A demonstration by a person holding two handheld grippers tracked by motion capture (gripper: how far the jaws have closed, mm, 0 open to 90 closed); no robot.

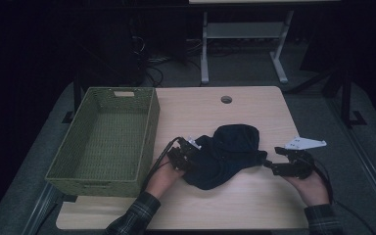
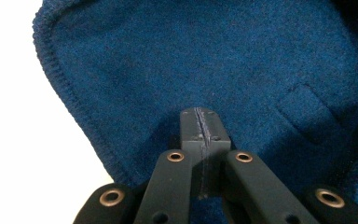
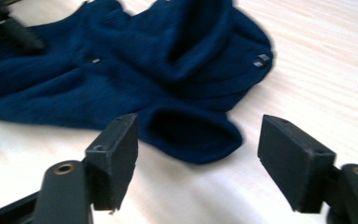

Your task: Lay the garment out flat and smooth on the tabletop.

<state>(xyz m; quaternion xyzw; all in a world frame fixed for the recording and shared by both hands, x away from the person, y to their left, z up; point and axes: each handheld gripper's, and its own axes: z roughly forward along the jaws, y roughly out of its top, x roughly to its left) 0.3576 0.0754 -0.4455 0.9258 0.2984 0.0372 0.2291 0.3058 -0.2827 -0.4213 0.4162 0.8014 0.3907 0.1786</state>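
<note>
1. Table point(image 1: 235, 205), pale wood: the dark blue knit garment point(image 1: 227, 154) lies crumpled mid-table, right of the green woven basket point(image 1: 105, 139), which stands apart from it and has nothing in it.
2. Garment's long axis, as I read it from the high view: roughly left-right across the table, between my two hands. The open sleeve cuff point(image 3: 193, 133) is at its right end and points at the right gripper.
3. Left gripper point(image 2: 200, 126): jaws fully closed, pinching a fold of the fabric near its stitched hem point(image 2: 58, 79). I keep that as my anchor.
4. Right gripper point(image 3: 198, 154): jaws stand apart with nothing between the pads; the cuff lies just ahead on the table, untouched.
5. Step in hand, I'd judge: take the cuff. To do it well, I'd come in low, put one pad on each side of the cuff, take both layers, then pull away from the left gripper to flatten the garment.
</note>
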